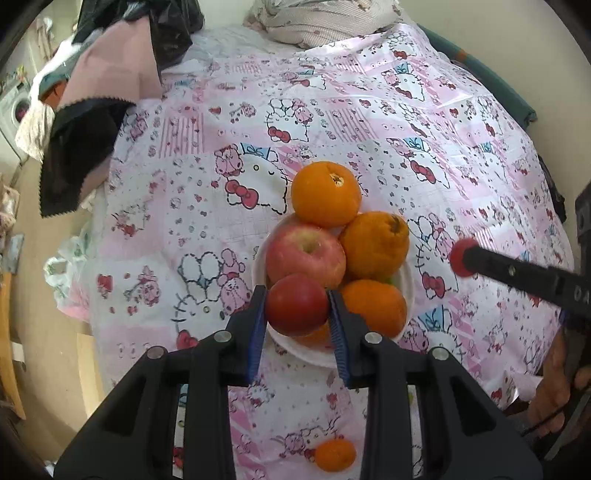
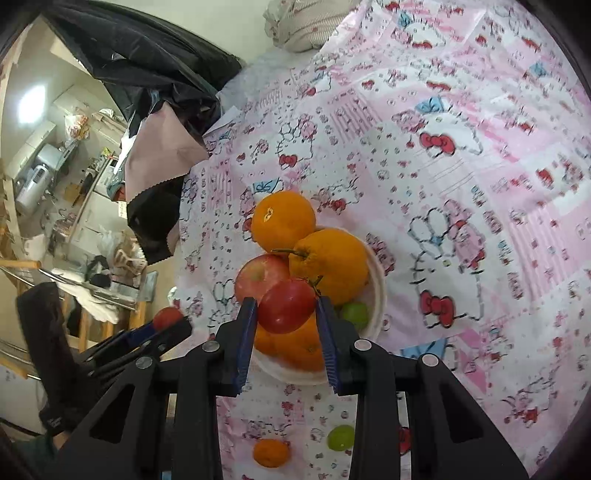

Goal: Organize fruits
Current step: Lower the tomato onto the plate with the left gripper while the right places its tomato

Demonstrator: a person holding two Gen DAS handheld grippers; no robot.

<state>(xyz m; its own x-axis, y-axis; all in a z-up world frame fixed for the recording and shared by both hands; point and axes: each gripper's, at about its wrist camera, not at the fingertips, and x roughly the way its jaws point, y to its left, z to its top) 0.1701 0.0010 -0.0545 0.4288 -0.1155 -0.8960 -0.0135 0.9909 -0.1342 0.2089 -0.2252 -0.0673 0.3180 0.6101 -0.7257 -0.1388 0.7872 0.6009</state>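
Note:
A white bowl (image 1: 405,280) on the pink cartoon-print cloth holds several oranges, a pink apple (image 1: 304,254) and a green fruit (image 2: 355,313). My left gripper (image 1: 297,306) is shut on a small red fruit (image 1: 297,304) just above the bowl's near side. My right gripper (image 2: 284,308) is shut on another small red fruit (image 2: 286,305) over the bowl; it shows in the left wrist view (image 1: 463,257) to the right of the bowl. The left gripper shows at the lower left of the right wrist view (image 2: 168,318). A small orange (image 1: 335,455) and a green fruit (image 2: 341,437) lie on the cloth near me.
Black and pink fabric (image 1: 103,85) hangs at the far left of the table. A folded cloth bundle (image 1: 317,18) lies at the far edge. The table's left edge drops to a cluttered room (image 2: 55,177). A dark teal edge (image 1: 495,81) borders the far right.

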